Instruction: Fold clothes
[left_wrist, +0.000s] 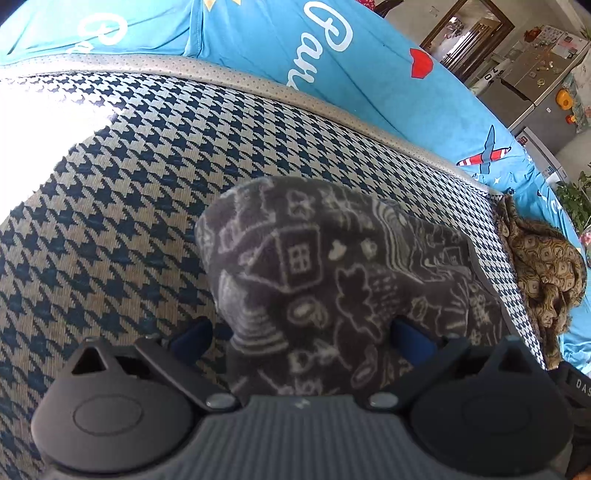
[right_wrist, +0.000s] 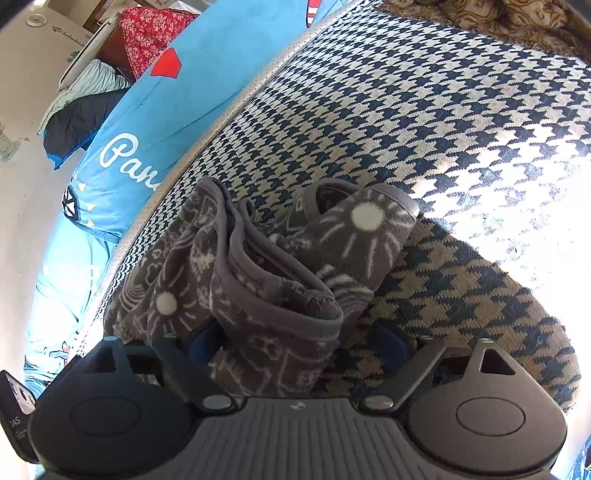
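Two tongs (left_wrist: 301, 334) (right_wrist: 299, 343) gaping around fuzzy grey doodle-print garment (right_wrist: 266, 280), woven houndstooth cushion (left_wrist: 122, 206).

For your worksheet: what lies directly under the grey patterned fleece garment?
The grey fleece garment lies on the houndstooth cover, which spreads out all around it. Whatever is beneath the garment's folded layers is covered and cannot be seen.

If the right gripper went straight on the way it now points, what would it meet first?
Most likely the grey patterned garment, bunched between the open fingers of the right gripper. Beyond it lies the houndstooth cover, though depth is hard to judge.
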